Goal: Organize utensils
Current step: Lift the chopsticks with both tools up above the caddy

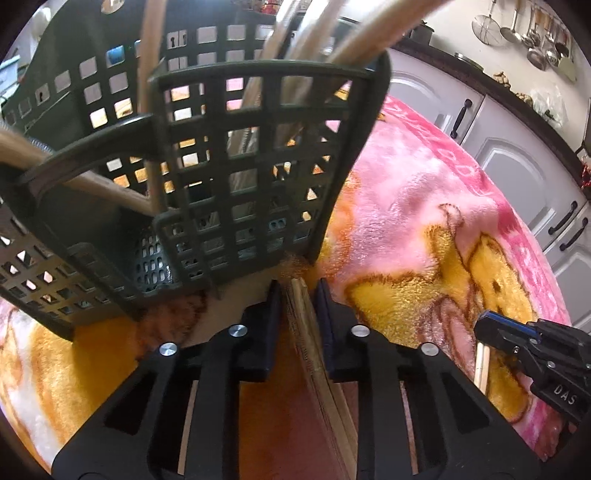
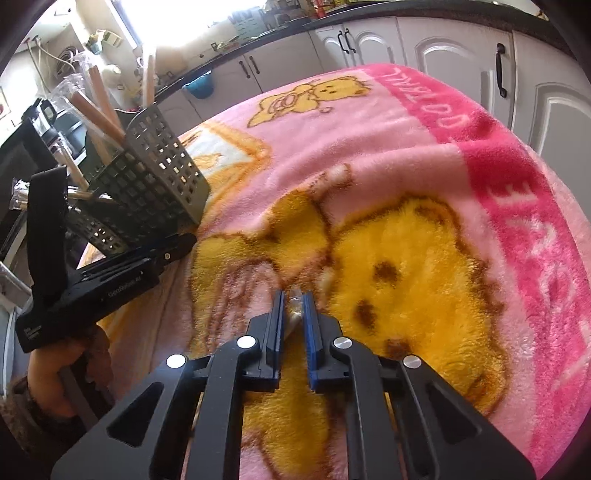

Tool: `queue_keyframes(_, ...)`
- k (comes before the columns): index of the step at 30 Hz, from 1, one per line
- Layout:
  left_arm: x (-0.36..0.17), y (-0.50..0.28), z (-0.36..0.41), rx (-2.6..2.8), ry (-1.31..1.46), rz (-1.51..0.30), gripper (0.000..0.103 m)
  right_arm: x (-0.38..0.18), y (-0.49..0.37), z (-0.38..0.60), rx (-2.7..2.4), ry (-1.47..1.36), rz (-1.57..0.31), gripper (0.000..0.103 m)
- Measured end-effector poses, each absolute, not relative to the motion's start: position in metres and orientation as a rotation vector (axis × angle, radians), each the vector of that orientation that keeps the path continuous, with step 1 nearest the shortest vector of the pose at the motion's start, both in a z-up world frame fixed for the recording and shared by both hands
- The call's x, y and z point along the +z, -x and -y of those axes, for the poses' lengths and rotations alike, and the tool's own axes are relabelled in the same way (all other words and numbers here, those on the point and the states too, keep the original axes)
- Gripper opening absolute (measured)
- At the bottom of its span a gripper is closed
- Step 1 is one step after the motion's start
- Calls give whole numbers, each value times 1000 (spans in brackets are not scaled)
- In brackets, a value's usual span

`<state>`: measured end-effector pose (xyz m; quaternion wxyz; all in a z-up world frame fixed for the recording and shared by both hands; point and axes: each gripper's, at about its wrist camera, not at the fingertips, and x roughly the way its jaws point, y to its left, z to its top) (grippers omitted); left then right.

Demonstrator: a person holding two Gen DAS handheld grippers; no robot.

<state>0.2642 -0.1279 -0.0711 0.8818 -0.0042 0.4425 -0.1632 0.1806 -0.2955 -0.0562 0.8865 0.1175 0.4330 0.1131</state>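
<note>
Left gripper (image 1: 300, 295) clamping wooden utensil (image 1: 317, 369), lengthwise

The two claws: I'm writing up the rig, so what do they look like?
Both are black plastic with silver round bolt heads. The right claw has one blue finger pad. The left claw bears small white lettering on its body, seen from the right wrist view.

A fleecy pink blanket (image 2: 424, 155) with yellow cartoon bears covered the table. Beyond the blanket ran pale grey cabinet doors (image 2: 436, 51) with dark handles under a dark countertop (image 2: 280, 35). Above the countertop, ladles and strainers (image 1: 532, 33) hung on a cream wall. A bright window (image 2: 192, 22) glared behind the countertop's far end.
</note>
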Motion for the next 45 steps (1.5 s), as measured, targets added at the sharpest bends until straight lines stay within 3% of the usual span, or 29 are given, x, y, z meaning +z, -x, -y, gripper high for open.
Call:
queue_keyframes(9, -51, -249, 96, -408, 137, -897, 4, -31, -164, 286, 288, -240, -823, 8)
queue_keyframes(23, 50, -198, 61, -496, 224, -628, 3, 65, -127, 250, 391, -124, -590, 6)
queue_keyframes(45, 135, -193, 28, -444, 244, -394, 3, 163, -125, 197, 458, -23, -334, 5)
